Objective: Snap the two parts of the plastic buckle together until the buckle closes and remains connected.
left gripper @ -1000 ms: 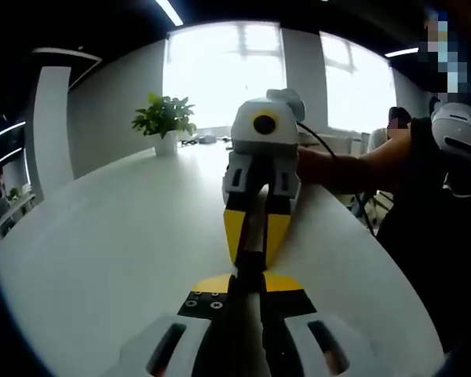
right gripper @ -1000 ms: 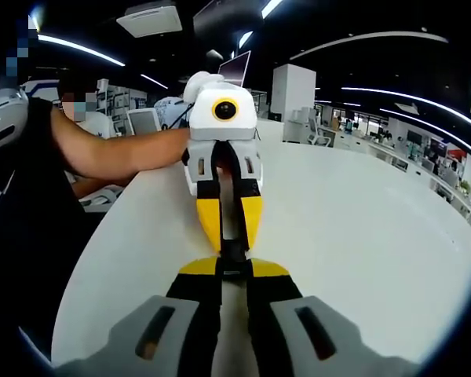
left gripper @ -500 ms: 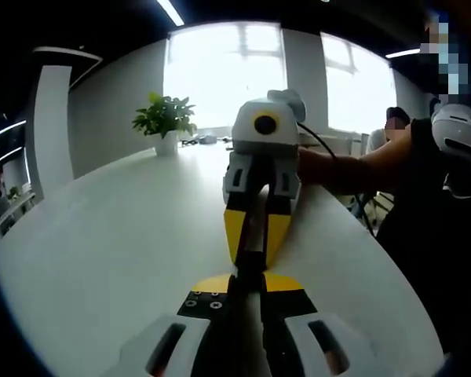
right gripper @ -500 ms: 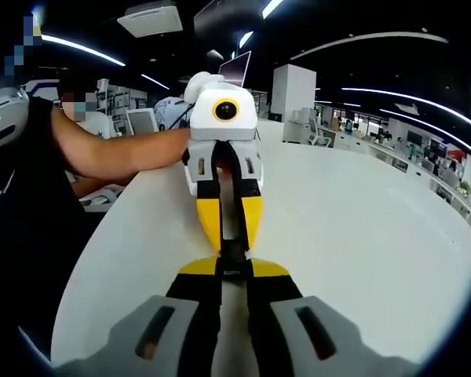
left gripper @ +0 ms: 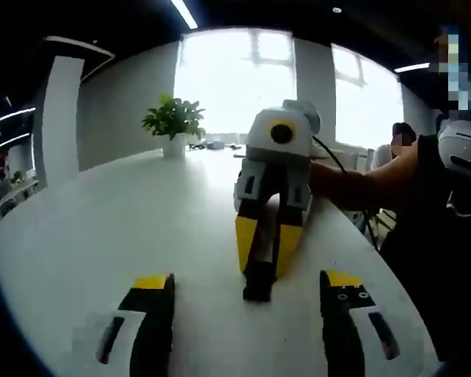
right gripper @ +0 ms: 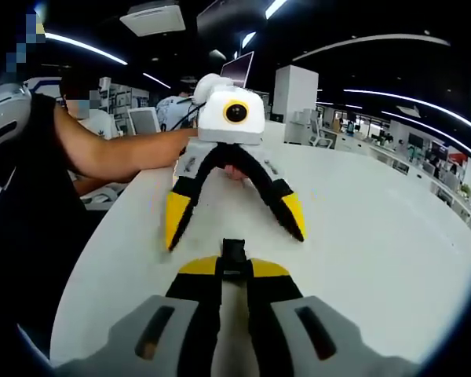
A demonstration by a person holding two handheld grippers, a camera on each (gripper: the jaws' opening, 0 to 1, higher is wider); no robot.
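Note:
A small black plastic buckle [left gripper: 258,280] hangs just over the white table [left gripper: 102,236], and my right gripper [left gripper: 265,263] is shut on it with its yellow tips. In the right gripper view the buckle [right gripper: 234,253] sticks out past my right gripper's [right gripper: 234,267] closed jaws. Whether its two parts are locked together I cannot tell. My left gripper [left gripper: 247,281] is open, its jaws spread wide to either side of the buckle without touching it. From the right gripper view, the left gripper [right gripper: 234,232] faces me, splayed apart above the table [right gripper: 377,236].
A potted plant [left gripper: 173,126] stands at the table's far end before bright windows. A person's forearm [left gripper: 361,184] reaches in from the right of the left gripper view; an arm [right gripper: 118,153] enters the right gripper view from the left, beside the table's near edge [right gripper: 102,236].
My left gripper has opened and let go of the buckle; its jaws now stand wide apart. The right gripper stays shut on the buckle. The left view has drawn back slightly.

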